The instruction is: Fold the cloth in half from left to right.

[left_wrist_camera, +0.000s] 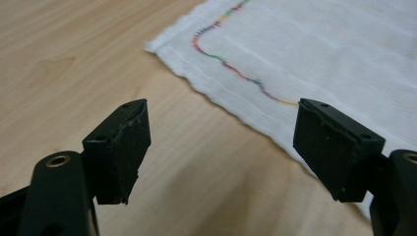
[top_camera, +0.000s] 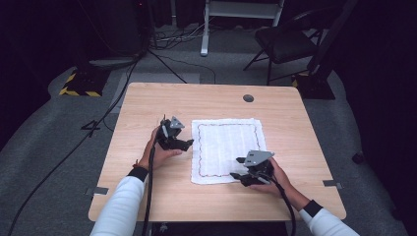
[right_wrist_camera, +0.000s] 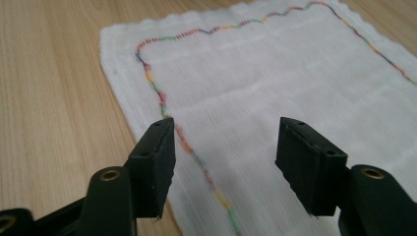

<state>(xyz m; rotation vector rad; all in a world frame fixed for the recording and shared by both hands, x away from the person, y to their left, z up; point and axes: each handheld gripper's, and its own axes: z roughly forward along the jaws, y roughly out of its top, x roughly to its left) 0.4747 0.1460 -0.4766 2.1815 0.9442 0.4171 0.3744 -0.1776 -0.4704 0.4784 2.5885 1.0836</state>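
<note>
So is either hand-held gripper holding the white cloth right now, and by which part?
Nothing is held. The left hand-held gripper and right hand-held gripper both stand open over the white cloth, with nothing pinched between their jaws.

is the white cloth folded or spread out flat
Spread flat: the white cloth lies as one open square on the table, its stitched coloured border visible along every side.

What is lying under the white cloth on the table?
The white cloth lies flat on the wooden table, and bare wood shows all around it. The wood beneath is covered, so anything thin there stays unseen.

White cloth [top_camera: 226, 150] flat on wooden table [top_camera: 147, 105]
</note>
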